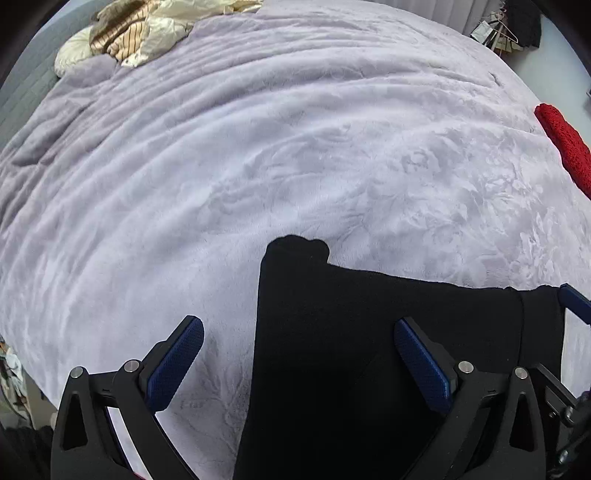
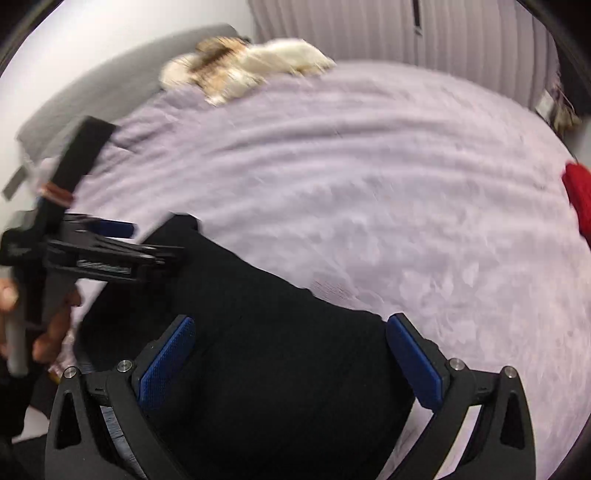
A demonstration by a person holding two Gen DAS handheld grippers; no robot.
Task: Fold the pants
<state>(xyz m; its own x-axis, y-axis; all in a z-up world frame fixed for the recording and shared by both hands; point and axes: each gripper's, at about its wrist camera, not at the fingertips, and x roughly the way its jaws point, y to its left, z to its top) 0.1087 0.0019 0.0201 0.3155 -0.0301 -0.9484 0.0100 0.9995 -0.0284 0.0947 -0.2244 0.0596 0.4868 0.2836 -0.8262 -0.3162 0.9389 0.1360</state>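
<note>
Black pants (image 1: 332, 350) lie on a lilac plush blanket (image 1: 258, 166) that covers a bed. In the left wrist view my left gripper (image 1: 299, 354) is open, its blue pads spread over the pants' left edge. A blue finger of the right gripper (image 1: 574, 299) shows at the pants' right end. In the right wrist view my right gripper (image 2: 290, 350) is open above the black pants (image 2: 277, 332). The left gripper (image 2: 110, 251) shows at the left, held in a hand, above the pants' far end. This view is blurred.
A heap of cream and striped bedding (image 1: 147, 33) lies at the head of the bed. A red knitted item (image 1: 565, 144) lies at the blanket's right edge. Clutter with hangers (image 1: 498, 29) stands beyond the far right corner.
</note>
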